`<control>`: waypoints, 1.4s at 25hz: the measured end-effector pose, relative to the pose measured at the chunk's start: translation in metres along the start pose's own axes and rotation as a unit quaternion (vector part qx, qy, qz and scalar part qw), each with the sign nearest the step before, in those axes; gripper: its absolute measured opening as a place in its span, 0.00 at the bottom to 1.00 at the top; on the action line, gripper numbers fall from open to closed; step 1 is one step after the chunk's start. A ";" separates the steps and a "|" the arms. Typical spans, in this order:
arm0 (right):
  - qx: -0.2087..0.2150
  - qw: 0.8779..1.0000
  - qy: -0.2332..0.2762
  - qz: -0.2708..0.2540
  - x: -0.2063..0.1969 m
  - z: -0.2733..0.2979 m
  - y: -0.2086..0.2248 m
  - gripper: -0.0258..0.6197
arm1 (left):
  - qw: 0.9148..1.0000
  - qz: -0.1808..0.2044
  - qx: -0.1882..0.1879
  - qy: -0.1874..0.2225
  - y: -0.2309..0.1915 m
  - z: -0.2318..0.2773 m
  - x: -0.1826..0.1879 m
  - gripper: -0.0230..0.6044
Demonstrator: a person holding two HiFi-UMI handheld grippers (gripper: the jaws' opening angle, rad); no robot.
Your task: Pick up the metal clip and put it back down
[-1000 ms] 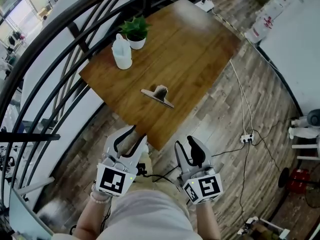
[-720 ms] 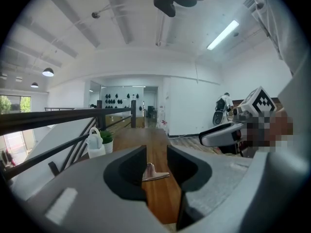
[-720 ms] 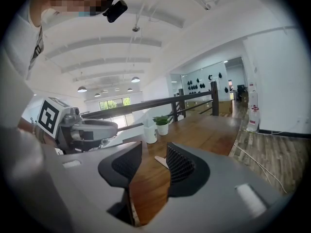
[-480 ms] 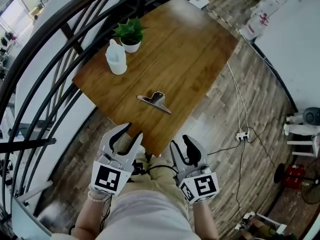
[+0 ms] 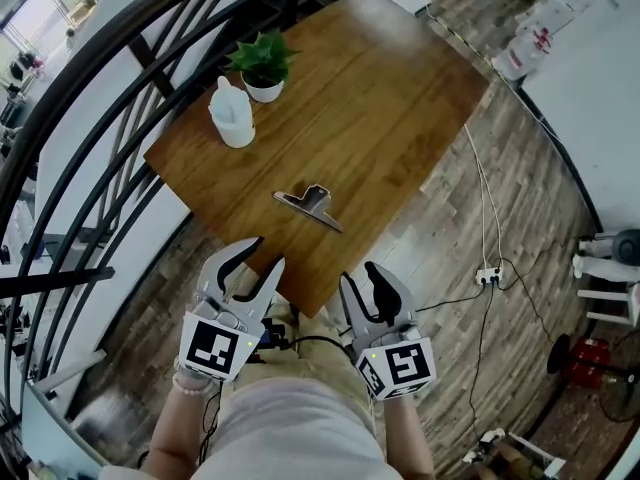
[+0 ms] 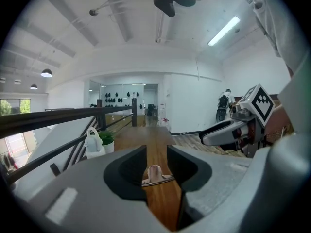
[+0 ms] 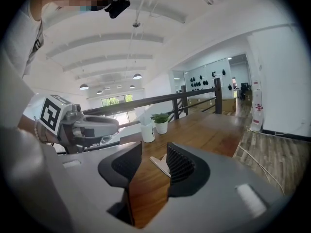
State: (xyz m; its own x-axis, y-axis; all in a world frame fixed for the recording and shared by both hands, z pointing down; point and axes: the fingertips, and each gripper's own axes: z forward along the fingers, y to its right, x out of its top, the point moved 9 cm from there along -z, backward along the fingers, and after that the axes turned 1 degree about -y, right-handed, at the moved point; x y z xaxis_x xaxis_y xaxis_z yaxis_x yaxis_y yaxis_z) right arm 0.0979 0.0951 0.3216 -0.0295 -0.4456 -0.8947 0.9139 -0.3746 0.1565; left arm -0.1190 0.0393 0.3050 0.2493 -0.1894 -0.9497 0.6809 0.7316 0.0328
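The metal clip [image 5: 309,206] lies on the wooden table [image 5: 380,88] near its front corner, its looped handle raised. It shows between the jaws in the left gripper view [image 6: 156,175] and just beyond the jaws in the right gripper view [image 7: 159,164]. My left gripper [image 5: 252,265] hangs open off the table's near edge, short of the clip, with nothing in it. My right gripper [image 5: 364,283] is open beside it, also empty and short of the table corner.
A white bottle [image 5: 231,115] and a small potted plant [image 5: 263,65] stand at the table's left side. A dark metal railing [image 5: 110,88] curves along the left. Cables and a power strip [image 5: 488,274] lie on the wood floor at right.
Both grippers have dropped slightly lower in the head view and drawn back a little from the table edge. The clip lies as before.
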 end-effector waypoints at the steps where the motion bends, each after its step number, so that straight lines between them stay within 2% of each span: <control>1: 0.001 1.000 -0.003 0.000 -0.002 0.002 0.002 0.31 | 1.000 -0.001 0.002 -0.002 0.000 0.003 -0.001 0.24; 8: 0.025 0.999 -0.029 -0.011 -0.012 0.026 0.017 0.31 | 1.000 0.000 0.004 -0.022 -0.006 0.021 -0.016 0.24; 13: 0.032 0.998 -0.048 -0.010 -0.022 0.044 0.027 0.31 | 0.999 -0.020 0.001 -0.043 -0.013 0.036 -0.038 0.24; 18: 0.045 0.996 -0.071 -0.013 -0.038 0.062 0.036 0.31 | 0.998 -0.011 -0.008 -0.064 -0.017 0.055 -0.058 0.24; 35: 0.048 0.991 -0.122 -0.031 -0.069 0.117 0.065 0.31 | 0.989 0.035 -0.040 -0.136 -0.039 0.114 -0.112 0.25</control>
State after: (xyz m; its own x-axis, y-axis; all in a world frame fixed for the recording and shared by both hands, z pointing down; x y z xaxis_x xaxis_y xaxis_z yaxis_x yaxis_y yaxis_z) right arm 0.1117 0.0069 0.4423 -0.1928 -0.5976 -0.7783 0.8648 -0.4783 0.1530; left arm -0.0953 -0.0430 0.4454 0.4779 -0.2972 -0.8266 0.6017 0.7964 0.0615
